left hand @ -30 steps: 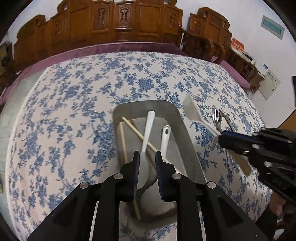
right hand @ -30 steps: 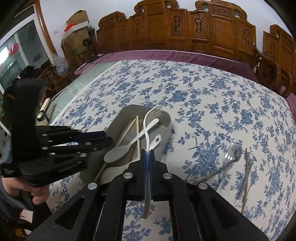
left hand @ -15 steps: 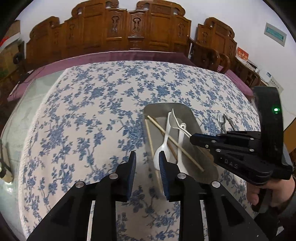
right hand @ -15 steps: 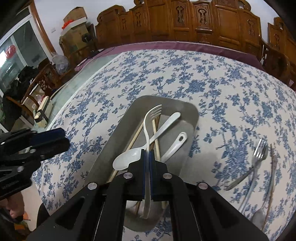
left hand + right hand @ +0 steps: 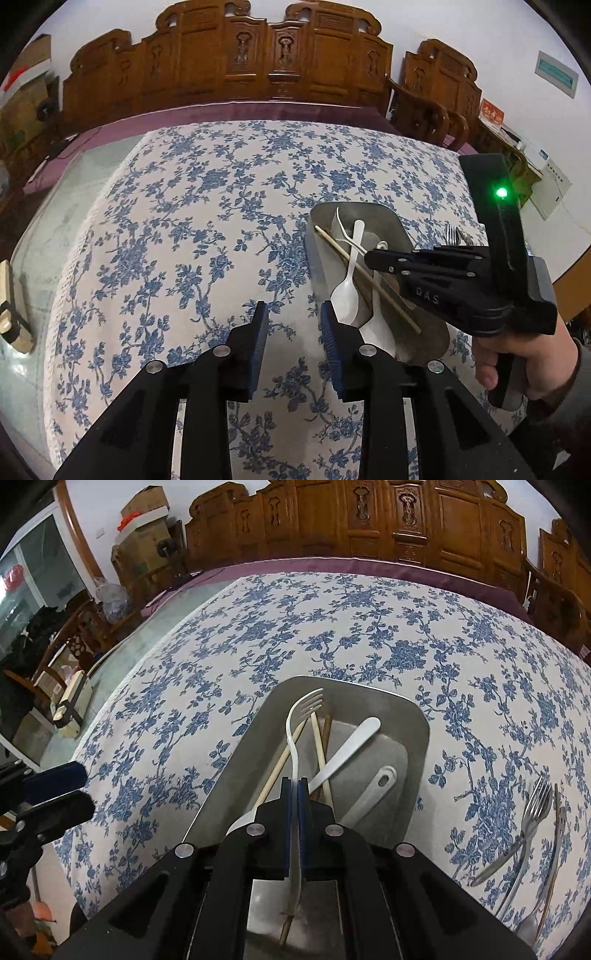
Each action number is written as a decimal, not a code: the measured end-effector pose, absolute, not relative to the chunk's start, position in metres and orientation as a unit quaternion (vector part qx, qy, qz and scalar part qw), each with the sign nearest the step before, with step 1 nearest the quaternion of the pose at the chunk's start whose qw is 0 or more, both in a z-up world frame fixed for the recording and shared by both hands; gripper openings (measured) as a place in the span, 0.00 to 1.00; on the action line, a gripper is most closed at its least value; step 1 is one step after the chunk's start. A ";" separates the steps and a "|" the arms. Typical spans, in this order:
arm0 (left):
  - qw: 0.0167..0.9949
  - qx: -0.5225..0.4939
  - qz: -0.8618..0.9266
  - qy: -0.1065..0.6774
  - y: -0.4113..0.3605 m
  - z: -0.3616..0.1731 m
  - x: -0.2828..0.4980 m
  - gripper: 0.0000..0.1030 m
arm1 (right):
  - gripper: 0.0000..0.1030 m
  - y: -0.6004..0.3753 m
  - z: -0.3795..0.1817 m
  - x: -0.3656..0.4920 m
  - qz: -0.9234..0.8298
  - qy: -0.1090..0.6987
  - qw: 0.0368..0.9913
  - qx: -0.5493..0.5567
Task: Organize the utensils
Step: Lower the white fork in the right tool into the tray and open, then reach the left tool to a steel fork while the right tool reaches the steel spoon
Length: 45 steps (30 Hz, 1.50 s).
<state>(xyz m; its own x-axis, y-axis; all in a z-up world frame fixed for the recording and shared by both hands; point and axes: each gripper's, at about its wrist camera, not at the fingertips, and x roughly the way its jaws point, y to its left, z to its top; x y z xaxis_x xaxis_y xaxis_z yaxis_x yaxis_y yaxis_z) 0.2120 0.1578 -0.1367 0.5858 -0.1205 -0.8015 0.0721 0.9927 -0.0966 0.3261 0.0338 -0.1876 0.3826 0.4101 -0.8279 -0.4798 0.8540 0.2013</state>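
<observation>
Far left of my right-wrist view, a cream box (image 5: 72,705) sits on the bare glass past the edge of the blue-flowered tablecloth (image 5: 258,635).

My left gripper (image 5: 293,345) hangs over bare cloth just left of the tray. Its jaws are opening, a moderate gap between the blue pads, nothing between them.

The steel tray (image 5: 240,760) lies on the cloth, right of centre in the left-wrist view. Inside: a white plastic spoon (image 5: 347,291) with bowl toward me, a second white utensil with a slotted handle (image 5: 373,794), and wooden chopsticks (image 5: 317,746) crossing under them.

My right gripper (image 5: 294,823) is over the tray's near end, fingers pinched tight on the stem of a white plastic fork (image 5: 295,731). The fork's tines reach toward the tray's far wall; I cannot tell if they touch anything.

A hand (image 5: 524,354) grips the right tool's handle, green light lit on its body.

Right of the tray, on the cloth: two metal forks (image 5: 532,819), overlapping, and a thin dark utensil (image 5: 559,834) just beside them, type unclear.
</observation>
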 end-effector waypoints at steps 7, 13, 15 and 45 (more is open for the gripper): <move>0.891 -0.023 -0.049 0.450 0.159 -0.134 0.207 0.27 | 0.05 0.037 -0.191 0.324 0.271 0.493 0.827 -0.022; 0.892 -0.021 -0.049 0.449 0.156 -0.133 0.206 0.28 | 0.11 0.034 -0.189 0.313 0.289 0.490 0.822 -0.018; 0.892 -0.020 -0.050 0.449 0.153 -0.131 0.207 0.28 | 0.16 0.031 -0.185 0.309 0.294 0.486 0.823 -0.016; 0.881 0.017 -0.147 0.449 0.007 -0.134 0.229 0.30 | 0.35 -0.165 -0.139 0.253 0.218 0.446 0.868 0.007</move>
